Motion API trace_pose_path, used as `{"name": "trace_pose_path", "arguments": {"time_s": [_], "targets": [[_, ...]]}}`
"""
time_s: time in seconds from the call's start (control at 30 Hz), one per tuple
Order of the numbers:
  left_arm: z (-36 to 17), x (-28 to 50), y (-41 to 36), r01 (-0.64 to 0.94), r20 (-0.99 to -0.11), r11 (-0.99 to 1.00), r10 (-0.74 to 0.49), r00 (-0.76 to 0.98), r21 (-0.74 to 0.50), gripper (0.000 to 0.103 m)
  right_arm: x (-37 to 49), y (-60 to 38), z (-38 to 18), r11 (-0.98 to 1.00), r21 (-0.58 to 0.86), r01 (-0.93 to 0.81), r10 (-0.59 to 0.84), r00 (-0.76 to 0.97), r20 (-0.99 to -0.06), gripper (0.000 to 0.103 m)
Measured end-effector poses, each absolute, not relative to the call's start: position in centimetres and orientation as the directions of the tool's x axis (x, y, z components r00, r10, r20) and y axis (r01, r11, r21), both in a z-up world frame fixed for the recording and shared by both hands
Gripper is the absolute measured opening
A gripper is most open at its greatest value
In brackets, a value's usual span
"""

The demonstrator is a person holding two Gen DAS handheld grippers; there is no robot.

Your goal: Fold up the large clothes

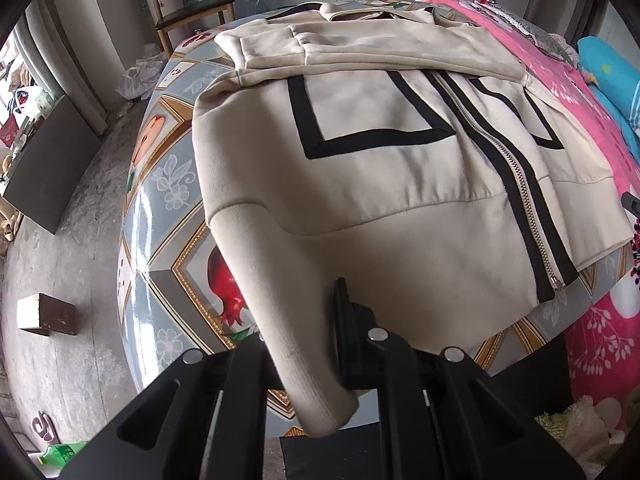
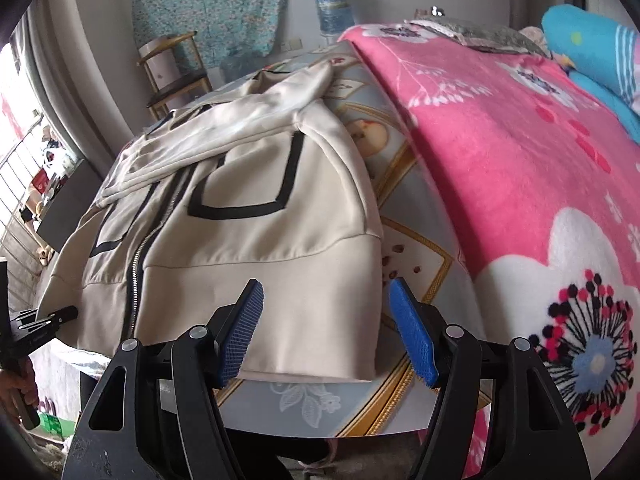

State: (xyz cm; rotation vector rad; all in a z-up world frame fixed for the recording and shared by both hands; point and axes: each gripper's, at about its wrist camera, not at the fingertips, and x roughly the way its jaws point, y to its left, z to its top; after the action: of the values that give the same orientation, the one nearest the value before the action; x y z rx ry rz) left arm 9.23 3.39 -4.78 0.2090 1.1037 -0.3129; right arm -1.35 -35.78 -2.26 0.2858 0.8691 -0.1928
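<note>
A cream jacket with black trim and a metal zipper lies front-up on the patterned table. One sleeve is folded across its chest. In the left wrist view my left gripper is shut on the jacket's ribbed hem corner, which is lifted off the table edge and hides one finger. In the right wrist view my right gripper is open, its blue pads wide apart just above the jacket's other hem corner, not touching it. The left gripper shows at the far left, held by a hand.
A pink floral blanket covers the table's right side, with blue pillows beyond. A wooden chair and a water bottle stand at the back wall. On the concrete floor lie a brown box and slippers.
</note>
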Motion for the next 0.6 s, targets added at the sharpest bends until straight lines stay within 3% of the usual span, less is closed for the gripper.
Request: {"name": "trace_pose_path", "arguments": {"time_s": [0.17,0.6], "targets": [[-4.7,9.1,3.2,0.342,-0.898,0.94,-0.136,0.418,0.017,0.01,-0.6,-36.1,-4.0,0.92,0.237,0.311,0.002,0.603,-0.798,0.064],[-4.7,8.7,3.0,0.36,-0.892,0.932,-0.13,0.433,0.039,0.01,-0.2,-34.9,-4.2,0.924,0.229,0.305,0.015,0.571,-0.821,0.059]]}}
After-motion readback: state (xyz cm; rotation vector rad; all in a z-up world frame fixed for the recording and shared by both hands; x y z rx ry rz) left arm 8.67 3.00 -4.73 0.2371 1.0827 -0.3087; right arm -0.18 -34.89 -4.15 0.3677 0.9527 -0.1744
